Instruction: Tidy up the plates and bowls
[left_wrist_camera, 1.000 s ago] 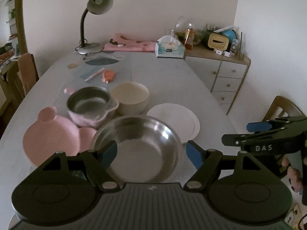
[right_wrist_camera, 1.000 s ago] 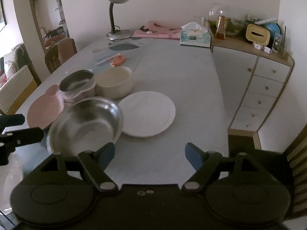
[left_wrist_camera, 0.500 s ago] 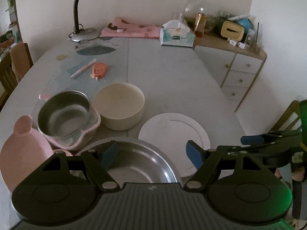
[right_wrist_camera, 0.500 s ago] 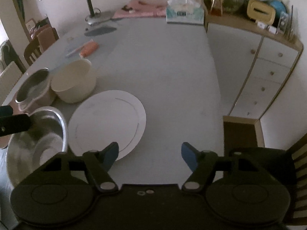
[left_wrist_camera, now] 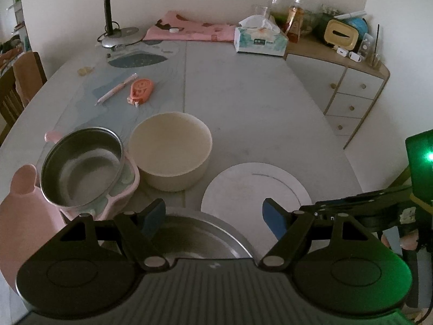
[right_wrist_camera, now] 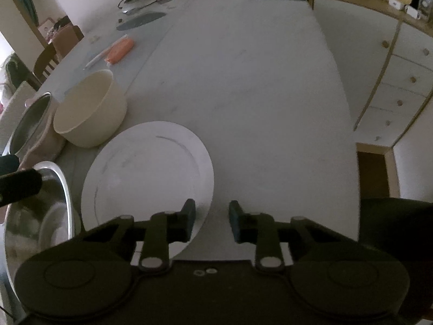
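Note:
A white flat plate [right_wrist_camera: 146, 173] lies on the grey table; it also shows in the left wrist view [left_wrist_camera: 254, 189]. My right gripper [right_wrist_camera: 212, 220] hovers at the plate's near right edge, jaws partly closed with a gap, holding nothing. My left gripper [left_wrist_camera: 213, 218] is open and empty above the far rim of a large steel bowl [left_wrist_camera: 200, 235], which also shows in the right wrist view [right_wrist_camera: 40, 211]. A cream bowl [left_wrist_camera: 170, 150] stands behind. A small steel bowl [left_wrist_camera: 81, 166] sits in a pink dish [left_wrist_camera: 127, 187]. A pink bear-shaped plate [left_wrist_camera: 24, 211] lies at the left.
A pen [left_wrist_camera: 116, 92], an orange tape dispenser [left_wrist_camera: 140, 90], a desk lamp [left_wrist_camera: 119, 32], a pink cloth [left_wrist_camera: 189, 29] and a tissue box [left_wrist_camera: 259, 40] lie farther back. A white drawer cabinet [left_wrist_camera: 351, 94] stands right of the table. Chairs [right_wrist_camera: 48, 57] stand at the left.
Both grippers have moved forward and lower over the table. My right gripper has narrowed its jaws and come to the white plate's near edge. The dishes have not moved.

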A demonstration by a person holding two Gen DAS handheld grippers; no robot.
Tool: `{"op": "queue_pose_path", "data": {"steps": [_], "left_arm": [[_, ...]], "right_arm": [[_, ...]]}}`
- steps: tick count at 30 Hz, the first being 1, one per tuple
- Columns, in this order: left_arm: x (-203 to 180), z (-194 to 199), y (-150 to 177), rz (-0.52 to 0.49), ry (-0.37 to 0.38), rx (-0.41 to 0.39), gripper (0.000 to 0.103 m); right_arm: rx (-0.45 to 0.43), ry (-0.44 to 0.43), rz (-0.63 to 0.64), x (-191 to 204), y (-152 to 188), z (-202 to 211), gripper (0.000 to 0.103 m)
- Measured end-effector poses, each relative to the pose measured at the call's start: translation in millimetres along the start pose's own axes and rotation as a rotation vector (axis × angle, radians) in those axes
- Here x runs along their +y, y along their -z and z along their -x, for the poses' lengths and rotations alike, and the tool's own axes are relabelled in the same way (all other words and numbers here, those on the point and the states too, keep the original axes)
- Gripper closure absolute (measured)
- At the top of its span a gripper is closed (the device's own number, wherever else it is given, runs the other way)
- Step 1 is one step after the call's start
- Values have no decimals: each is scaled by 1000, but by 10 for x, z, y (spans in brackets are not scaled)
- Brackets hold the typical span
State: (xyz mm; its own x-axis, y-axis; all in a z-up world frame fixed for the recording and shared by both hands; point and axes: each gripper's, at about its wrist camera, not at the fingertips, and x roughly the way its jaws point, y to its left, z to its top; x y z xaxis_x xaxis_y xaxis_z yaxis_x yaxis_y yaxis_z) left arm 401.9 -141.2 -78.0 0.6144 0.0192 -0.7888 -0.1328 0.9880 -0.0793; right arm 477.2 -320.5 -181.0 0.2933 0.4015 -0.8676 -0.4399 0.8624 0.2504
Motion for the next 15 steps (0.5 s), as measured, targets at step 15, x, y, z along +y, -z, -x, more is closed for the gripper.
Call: {"op": "queue_pose_path", "data": {"steps": [15], "left_arm": [[-64,-305,-170,-23,80,65,35]], "right_arm": [[-14,-119,-64,-212,-32,37,98]]}}
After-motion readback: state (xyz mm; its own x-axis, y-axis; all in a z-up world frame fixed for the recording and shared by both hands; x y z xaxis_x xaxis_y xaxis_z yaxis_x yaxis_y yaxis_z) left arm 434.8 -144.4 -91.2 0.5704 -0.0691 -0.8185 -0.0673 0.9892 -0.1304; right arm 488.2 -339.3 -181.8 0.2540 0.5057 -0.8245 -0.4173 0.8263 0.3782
